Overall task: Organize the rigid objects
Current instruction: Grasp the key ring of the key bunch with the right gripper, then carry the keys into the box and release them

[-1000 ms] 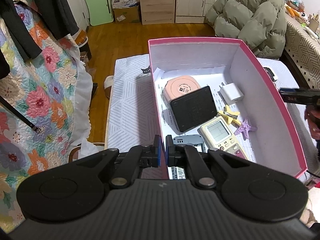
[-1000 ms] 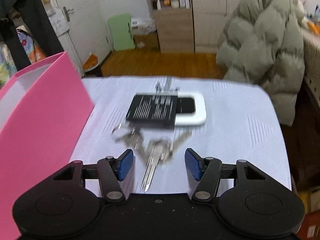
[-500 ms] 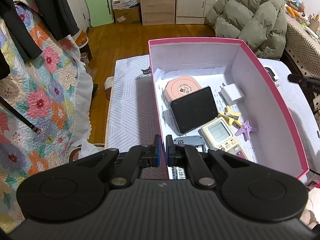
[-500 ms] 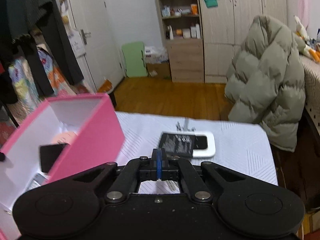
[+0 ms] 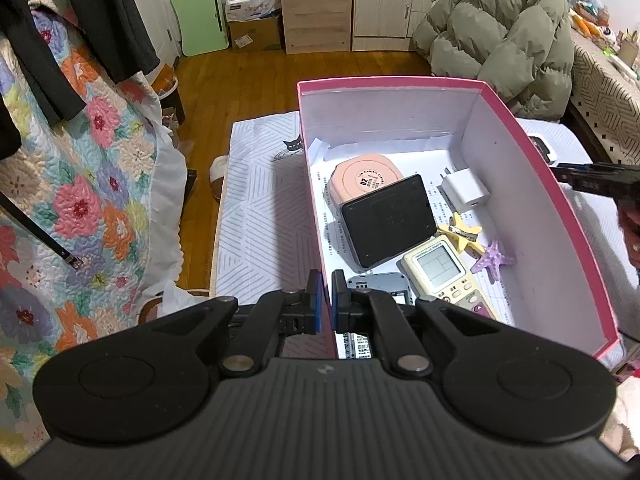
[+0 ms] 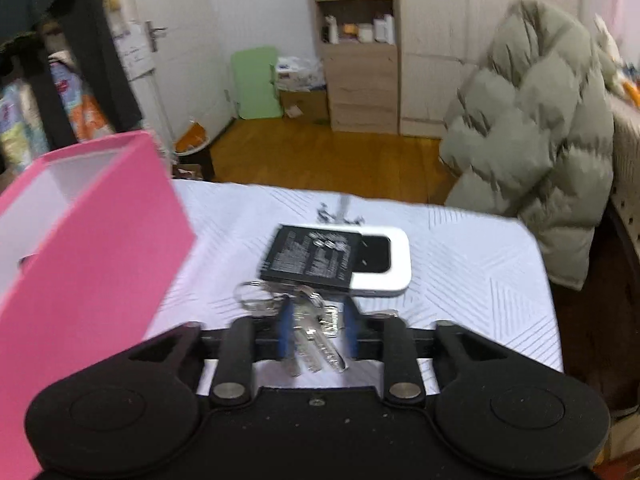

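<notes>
My left gripper [image 5: 326, 298] is clenched on the near wall of the pink box [image 5: 520, 128]. My right gripper [image 6: 316, 334], jaws just opening, straddles the keys [image 6: 310, 330] on the surface [image 6: 460, 252] without gripping.

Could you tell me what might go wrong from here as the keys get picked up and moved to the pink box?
The right gripper, jaws just opening, straddles the bunch of keys; closing on one blade could let the bunch swing or slip. The keys touch the black battery, which could shift. The left gripper pinches the pink box wall, which may tilt.
</notes>
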Demonstrator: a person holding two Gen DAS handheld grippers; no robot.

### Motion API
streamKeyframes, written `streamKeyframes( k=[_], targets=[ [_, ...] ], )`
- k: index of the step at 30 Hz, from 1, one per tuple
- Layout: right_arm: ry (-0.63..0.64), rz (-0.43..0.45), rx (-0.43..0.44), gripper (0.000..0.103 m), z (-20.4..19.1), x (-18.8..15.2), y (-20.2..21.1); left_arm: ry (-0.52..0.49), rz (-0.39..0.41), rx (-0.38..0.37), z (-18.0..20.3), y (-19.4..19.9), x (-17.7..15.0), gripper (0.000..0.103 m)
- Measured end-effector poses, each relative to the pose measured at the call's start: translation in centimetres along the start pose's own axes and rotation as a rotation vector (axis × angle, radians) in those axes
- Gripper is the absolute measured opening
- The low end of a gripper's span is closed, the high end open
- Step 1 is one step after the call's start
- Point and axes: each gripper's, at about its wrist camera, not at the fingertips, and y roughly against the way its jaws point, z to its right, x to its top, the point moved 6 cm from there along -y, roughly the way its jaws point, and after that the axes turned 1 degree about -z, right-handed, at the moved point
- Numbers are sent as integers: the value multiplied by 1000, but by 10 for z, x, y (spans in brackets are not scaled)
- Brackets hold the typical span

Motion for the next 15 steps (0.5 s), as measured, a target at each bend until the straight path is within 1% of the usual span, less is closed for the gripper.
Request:
streamKeyframes(
  k=[1,3,6,7,9,12,15],
  targets=[
    [-7,3,0,37,2,1,-6,-4,-1,4,1,0,0,3],
    [-14,39,3,38,2,2,-13,-11,-2,11,2,0,0,3],
    [15,50,-2,5,-6,1,-13,-11,-6,20,2,0,1,3],
    [20,48,0,5,-10,0,-8,-10,-7,22,2,0,1,3],
    [16,74,1,5,-17,0,9,-9,-9,23,3,-1,1,3],
    [-14,126,41,5,-25,8,42,-16,-8,28,4,-1,0,3],
    [-17,184,95,5,-39,20,81,-19,-6,31,5,-1,0,3]
  ],
)
